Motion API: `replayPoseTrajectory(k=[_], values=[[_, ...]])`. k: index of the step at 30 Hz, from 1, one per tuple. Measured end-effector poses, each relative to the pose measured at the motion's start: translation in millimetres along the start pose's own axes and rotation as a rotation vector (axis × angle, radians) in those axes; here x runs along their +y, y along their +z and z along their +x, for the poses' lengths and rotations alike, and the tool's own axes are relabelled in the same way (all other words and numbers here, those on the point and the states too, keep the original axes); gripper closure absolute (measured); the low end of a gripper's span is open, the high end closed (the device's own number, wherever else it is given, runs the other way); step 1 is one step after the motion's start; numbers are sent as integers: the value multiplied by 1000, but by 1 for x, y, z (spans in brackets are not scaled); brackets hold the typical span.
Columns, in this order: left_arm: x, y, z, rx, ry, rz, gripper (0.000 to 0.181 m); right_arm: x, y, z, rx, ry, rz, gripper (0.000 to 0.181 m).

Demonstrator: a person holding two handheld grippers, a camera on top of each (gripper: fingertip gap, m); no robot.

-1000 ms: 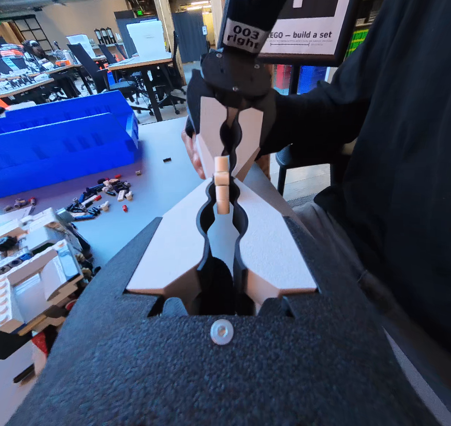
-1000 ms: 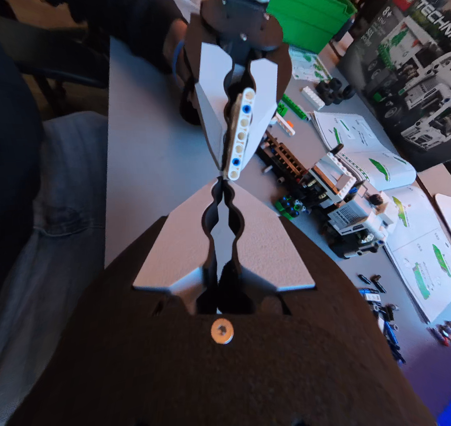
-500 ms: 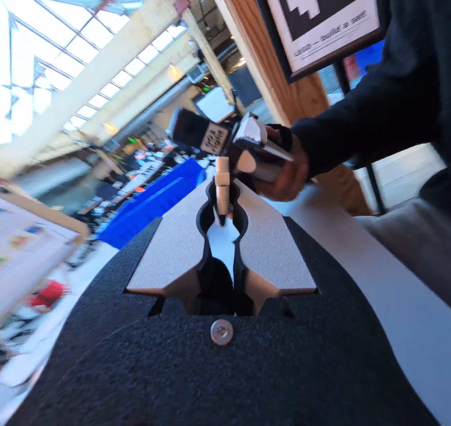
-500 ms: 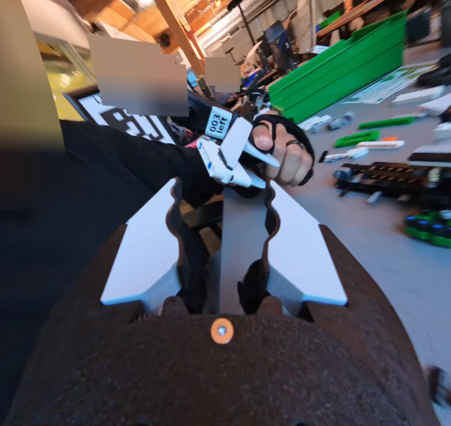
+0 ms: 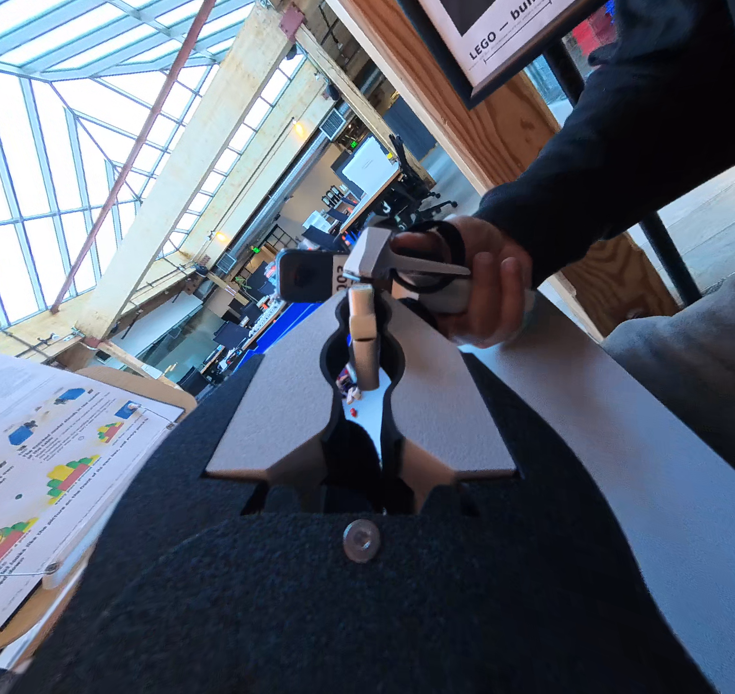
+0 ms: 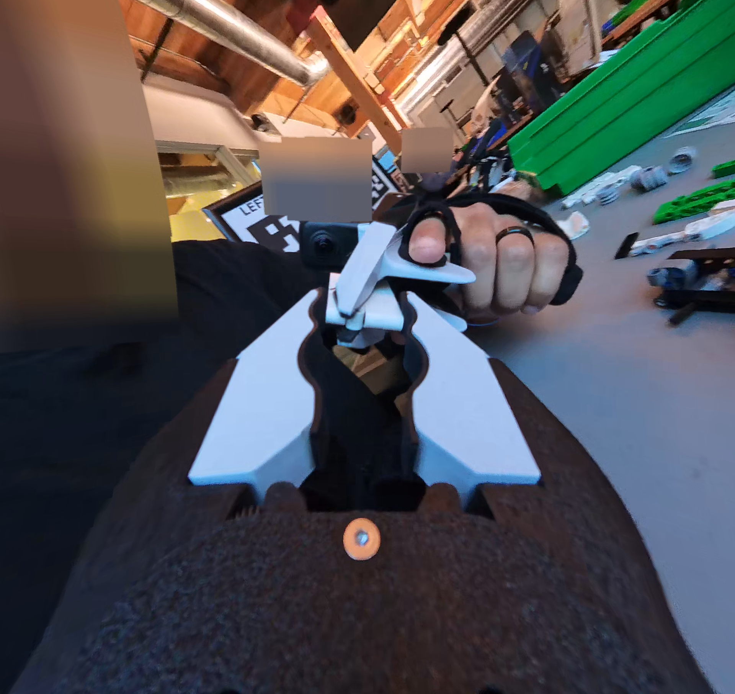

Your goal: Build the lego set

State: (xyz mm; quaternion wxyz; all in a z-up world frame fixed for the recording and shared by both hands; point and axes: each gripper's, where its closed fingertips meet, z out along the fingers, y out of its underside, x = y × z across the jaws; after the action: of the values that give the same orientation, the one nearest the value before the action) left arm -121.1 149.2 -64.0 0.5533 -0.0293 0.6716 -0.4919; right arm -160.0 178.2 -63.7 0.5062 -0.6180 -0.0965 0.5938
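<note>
Both grippers raised above the desk (image 6: 596, 416), tip to tip: left gripper (image 5: 362, 316) clenched on a white beam (image 5: 362, 340), long axis along its fingers, pointing into the parted, empty right gripper (image 6: 360, 312) opposite.

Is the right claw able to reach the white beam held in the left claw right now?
Probably yes: the right claw is open, with the left claw and its white beam right in front of it, nothing between.

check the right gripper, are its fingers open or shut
Open. In the right wrist view the right gripper has a wide gap between its fingers, which close on nothing; the left gripper's tips show through that gap.
</note>
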Motion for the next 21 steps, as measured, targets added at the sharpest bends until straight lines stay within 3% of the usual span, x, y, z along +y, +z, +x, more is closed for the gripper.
replayPoseTrajectory(k=[6,11,17,19,21], values=[[-2,1,2,40,-133,-48,175,1,0,-5,-102,13,-10,145],[-4,0,-1,7,-135,-40,175,-1,-2,-5,-124,29,-12,145],[-2,0,-2,47,-228,-73,175,-2,-4,-2,-94,27,2,144],[-4,-2,-7,42,-280,-69,175,-8,-15,-1,-40,-4,2,127],[1,-3,-9,43,-290,-94,174,-23,-35,-5,45,-77,32,125]])
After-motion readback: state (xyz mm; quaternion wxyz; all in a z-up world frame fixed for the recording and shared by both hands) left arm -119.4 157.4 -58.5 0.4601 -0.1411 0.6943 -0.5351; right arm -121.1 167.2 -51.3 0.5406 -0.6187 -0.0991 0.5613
